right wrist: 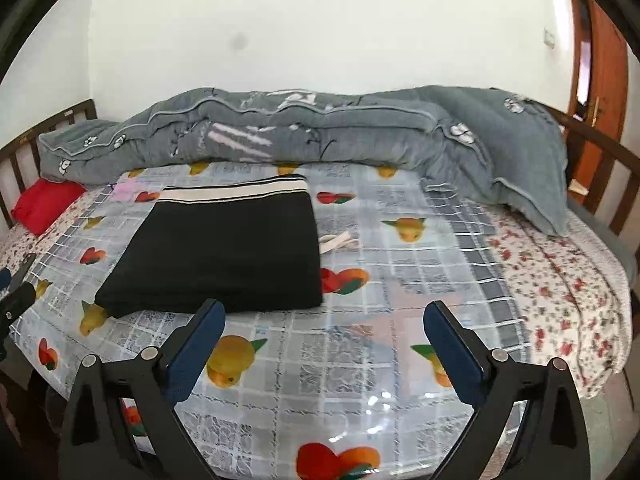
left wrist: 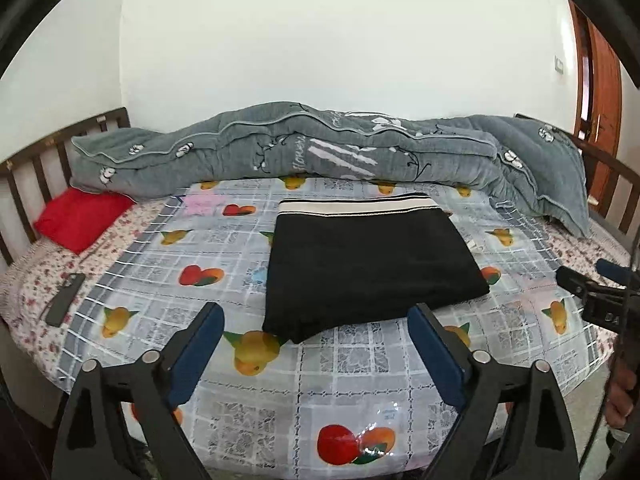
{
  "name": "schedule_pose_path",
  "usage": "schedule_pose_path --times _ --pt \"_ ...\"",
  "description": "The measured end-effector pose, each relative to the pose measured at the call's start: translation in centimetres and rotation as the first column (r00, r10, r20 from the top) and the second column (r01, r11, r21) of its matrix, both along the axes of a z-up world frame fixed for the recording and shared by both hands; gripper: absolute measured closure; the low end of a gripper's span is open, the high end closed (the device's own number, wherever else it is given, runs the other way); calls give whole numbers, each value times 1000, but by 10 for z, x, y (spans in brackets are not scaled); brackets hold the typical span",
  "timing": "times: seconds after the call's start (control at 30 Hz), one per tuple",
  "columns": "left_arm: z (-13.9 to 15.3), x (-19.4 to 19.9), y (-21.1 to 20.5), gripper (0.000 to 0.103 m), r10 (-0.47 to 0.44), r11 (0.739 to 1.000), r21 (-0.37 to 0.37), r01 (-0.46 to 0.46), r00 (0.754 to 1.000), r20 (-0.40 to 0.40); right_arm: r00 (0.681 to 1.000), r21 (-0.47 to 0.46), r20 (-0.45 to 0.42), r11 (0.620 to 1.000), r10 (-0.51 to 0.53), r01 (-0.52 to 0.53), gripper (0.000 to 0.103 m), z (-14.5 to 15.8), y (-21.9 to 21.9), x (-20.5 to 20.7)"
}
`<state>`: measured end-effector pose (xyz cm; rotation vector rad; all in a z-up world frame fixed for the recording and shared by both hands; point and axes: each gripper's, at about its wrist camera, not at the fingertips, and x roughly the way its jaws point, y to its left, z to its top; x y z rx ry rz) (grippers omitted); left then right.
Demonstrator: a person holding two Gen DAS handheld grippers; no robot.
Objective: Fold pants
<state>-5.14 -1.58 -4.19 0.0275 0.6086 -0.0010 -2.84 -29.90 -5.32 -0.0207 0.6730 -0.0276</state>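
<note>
The black pants (left wrist: 372,268) lie folded into a flat rectangle on the fruit-print bed cover (left wrist: 312,380), their white-striped waistband (left wrist: 360,205) at the far edge. A white drawstring (right wrist: 338,242) sticks out at their right side. My left gripper (left wrist: 316,310) hovers above the near edge of the pants, open, with nothing between its blue pads. My right gripper (right wrist: 324,306) hangs open over the cover, in front of the near right corner of the pants (right wrist: 224,256), and holds nothing. It is apart from the cloth.
A rolled grey quilt (left wrist: 288,148) runs along the wall side of the bed. A red pillow (left wrist: 80,218) and a dark flat device (left wrist: 64,300) lie at the left. Wooden rails (right wrist: 600,152) close both ends of the bed. A brown door (right wrist: 604,64) stands at the right.
</note>
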Motion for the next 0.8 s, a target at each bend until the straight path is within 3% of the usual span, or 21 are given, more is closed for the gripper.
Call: schedule_pose_path --times 0.17,0.5,0.8 --pt "4 -6 -5 9 0 1000 -16 0 1000 -4 1000 23 8 1000 -7 7 4 4 -10 -14" --pt "14 -15 -24 9 1 999 48 -3 999 36 999 35 30 999 -18 17 4 11 -17 -30" --pt "16 -14 -24 9 7 1000 26 -8 999 38 999 40 43 999 -26 24 4 15 -21 -33"
